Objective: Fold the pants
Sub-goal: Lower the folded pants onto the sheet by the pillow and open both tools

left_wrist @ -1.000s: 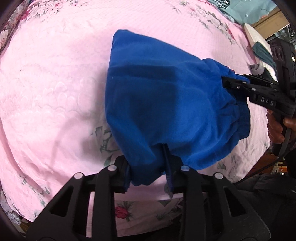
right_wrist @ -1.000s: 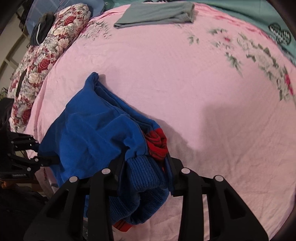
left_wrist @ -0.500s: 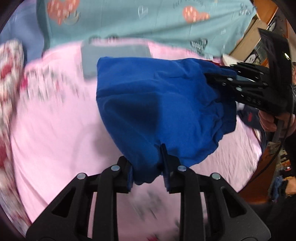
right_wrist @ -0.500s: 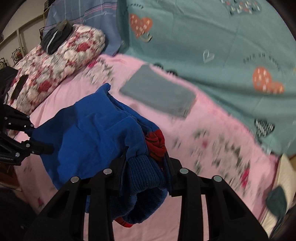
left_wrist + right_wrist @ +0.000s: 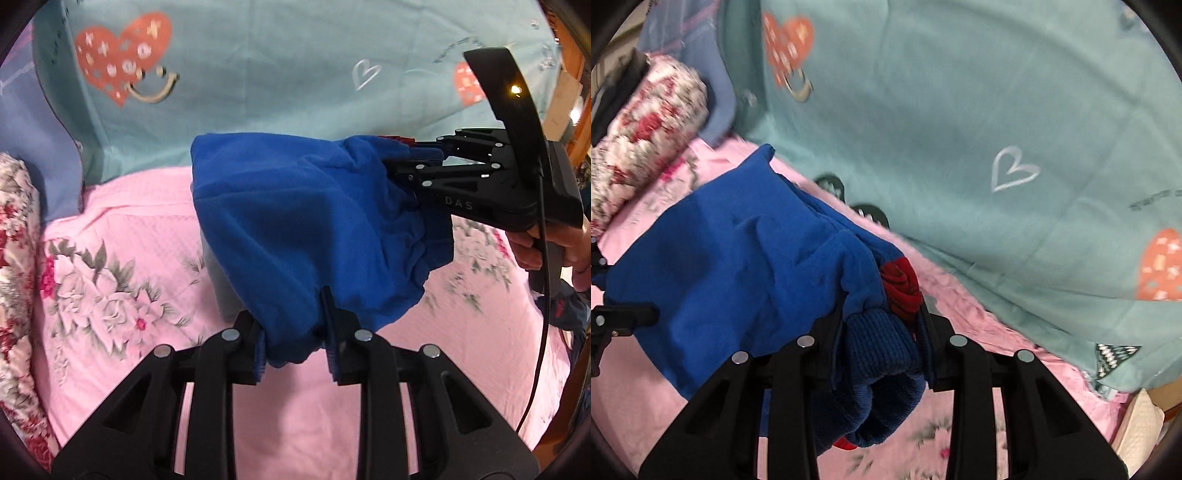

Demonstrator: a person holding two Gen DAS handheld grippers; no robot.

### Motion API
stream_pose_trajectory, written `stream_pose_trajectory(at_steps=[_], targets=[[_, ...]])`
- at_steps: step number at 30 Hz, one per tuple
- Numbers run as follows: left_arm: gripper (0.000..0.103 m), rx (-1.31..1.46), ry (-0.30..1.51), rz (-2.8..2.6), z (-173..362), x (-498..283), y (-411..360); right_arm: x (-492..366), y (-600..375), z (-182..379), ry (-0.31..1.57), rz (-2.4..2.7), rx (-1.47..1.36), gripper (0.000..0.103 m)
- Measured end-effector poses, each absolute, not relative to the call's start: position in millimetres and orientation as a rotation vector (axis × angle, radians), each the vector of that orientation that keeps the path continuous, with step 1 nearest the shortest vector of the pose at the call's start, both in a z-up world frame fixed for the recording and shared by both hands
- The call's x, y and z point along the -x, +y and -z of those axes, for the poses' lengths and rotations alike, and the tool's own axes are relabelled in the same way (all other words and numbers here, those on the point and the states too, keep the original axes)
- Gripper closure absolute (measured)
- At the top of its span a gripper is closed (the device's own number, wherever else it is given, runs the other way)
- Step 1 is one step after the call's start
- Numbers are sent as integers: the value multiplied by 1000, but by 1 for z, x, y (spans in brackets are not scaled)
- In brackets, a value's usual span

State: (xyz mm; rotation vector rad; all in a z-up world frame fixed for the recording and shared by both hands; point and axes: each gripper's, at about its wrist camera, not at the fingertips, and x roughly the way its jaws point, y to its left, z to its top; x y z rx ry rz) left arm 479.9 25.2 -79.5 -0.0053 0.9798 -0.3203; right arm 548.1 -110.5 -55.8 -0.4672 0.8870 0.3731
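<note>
The folded blue pants [image 5: 303, 229] hang in the air between my two grippers, above the pink bed. My left gripper [image 5: 293, 343] is shut on one lower corner of the fabric. My right gripper [image 5: 882, 332] is shut on the other end, on the ribbed blue cuffs and a red band [image 5: 901, 288]. The right gripper also shows in the left wrist view [image 5: 410, 173], clamped on the far right end of the pants. The pants also show in the right wrist view [image 5: 738, 266].
A pink floral bedsheet [image 5: 110, 295] lies below. A teal blanket with hearts [image 5: 277, 74] fills the back. A floral pillow [image 5: 639, 140] lies at the left. A grey folded garment [image 5: 221, 288] peeks out behind the pants.
Both grippers have lifted the pants off the bed and carried them toward the teal blanket at the back. Both grips are unchanged.
</note>
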Motion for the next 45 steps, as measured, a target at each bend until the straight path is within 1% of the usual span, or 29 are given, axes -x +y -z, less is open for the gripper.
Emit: stream_pose_trajectory(at_steps=[6, 8, 9, 10, 11, 12, 13, 14, 16, 18, 21, 23, 25, 27, 29, 30, 32, 33, 34, 36, 37, 41, 43, 45], targets=[[78, -41, 973, 276, 116, -498, 23, -573, -104, 89, 876, -379, 484, 70], [76, -72, 979, 267, 132, -502, 23, -581, -106, 103, 877, -381, 499, 68], [75, -81, 984, 265, 139, -504, 23, -584, -108, 109, 873, -378, 499, 65], [71, -75, 995, 264, 148, -505, 25, -588, -113, 115, 865, -364, 483, 57], [65, -55, 1004, 261, 156, -507, 28, -591, -113, 118, 860, -354, 468, 54], [62, -43, 1007, 258, 160, -507, 30, -594, -118, 121, 853, -347, 449, 48], [53, -34, 1002, 247, 165, -507, 33, -597, -124, 124, 851, -355, 420, 42], [40, -38, 998, 235, 168, -506, 35, -598, -131, 125, 847, -365, 389, 39], [27, -46, 977, 209, 164, -499, 45, -600, -147, 119, 874, -413, 306, 39], [27, -35, 953, 213, 152, -491, 56, -596, -166, 104, 896, -432, 211, 39], [28, -6, 867, 194, 120, -485, 77, -573, -199, 70, 840, -457, 48, 39], [27, 55, 805, 210, 99, -494, 81, -556, -208, 53, 806, -506, -47, 44], [27, 115, 782, 274, 90, -512, 75, -547, -200, 51, 815, -587, -100, 60], [27, 89, 782, 289, 97, -535, 58, -546, -186, 63, 847, -642, -101, 66], [27, 65, 829, 279, 116, -555, 47, -548, -176, 86, 901, -606, -41, 66], [27, 60, 876, 261, 134, -568, 44, -554, -173, 106, 949, -565, 2, 68], [24, 75, 943, 244, 159, -584, 46, -560, -180, 132, 981, -508, 39, 67], [22, 114, 963, 239, 168, -588, 51, -560, -184, 136, 974, -518, 25, 67], [20, 135, 966, 236, 167, -588, 54, -560, -189, 135, 972, -527, -11, 66], [21, 147, 971, 237, 157, -586, 57, -560, -190, 125, 989, -521, -37, 64], [22, 143, 944, 221, 146, -580, 60, -556, -190, 113, 975, -522, -45, 64], [22, 193, 835, 227, 107, -553, 69, -550, -195, 80, 862, -570, -104, 64], [22, 204, 833, 268, 106, -541, 64, -566, -188, 85, 879, -588, -139, 64], [22, 168, 860, 299, 120, -531, 51, -582, -177, 102, 920, -556, -109, 64]])
